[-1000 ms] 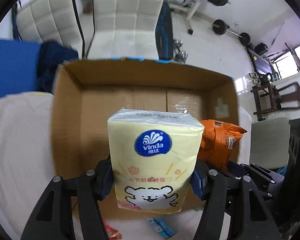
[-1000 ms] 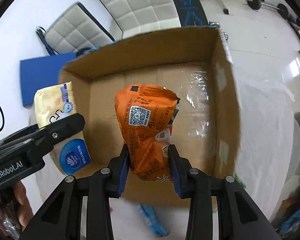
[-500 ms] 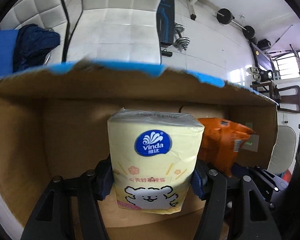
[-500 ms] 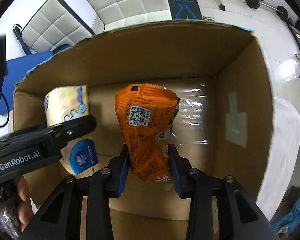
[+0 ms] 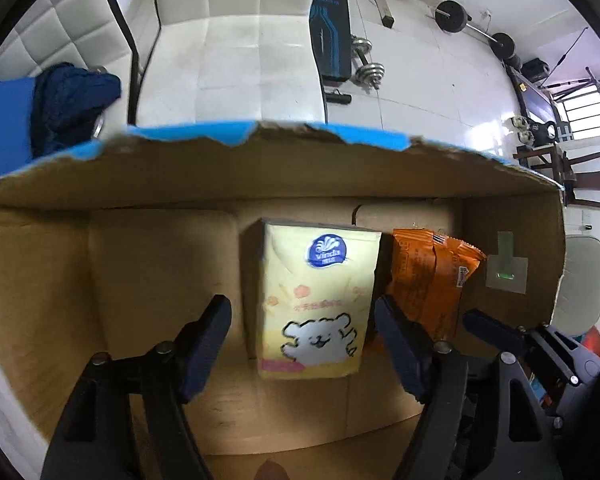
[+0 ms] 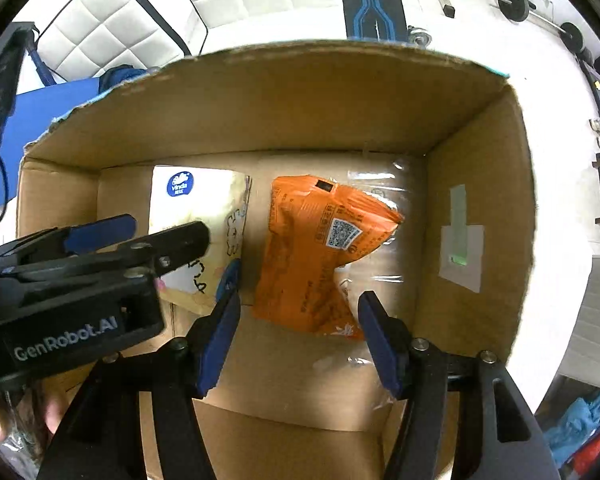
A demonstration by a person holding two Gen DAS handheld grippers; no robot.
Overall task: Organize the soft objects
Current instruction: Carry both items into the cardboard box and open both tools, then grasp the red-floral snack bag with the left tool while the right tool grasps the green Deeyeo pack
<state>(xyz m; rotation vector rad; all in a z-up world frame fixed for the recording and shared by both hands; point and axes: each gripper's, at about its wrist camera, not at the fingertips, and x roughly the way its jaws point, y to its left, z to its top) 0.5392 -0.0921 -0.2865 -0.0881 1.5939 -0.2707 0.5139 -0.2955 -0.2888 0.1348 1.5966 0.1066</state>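
Both my grippers [image 5: 302, 334] [image 6: 298, 320] gaped wide over the box [image 6: 300, 92] — tissue pack [image 5: 314, 300] and orange packet [image 6: 320, 252] looked light, squashy, best pinched mid-body.

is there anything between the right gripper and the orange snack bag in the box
Nothing visible. The right gripper is open with the orange snack bag lying just beyond its fingertips on the cardboard box floor. The tissue pack and left gripper sit beside it, off to the left.
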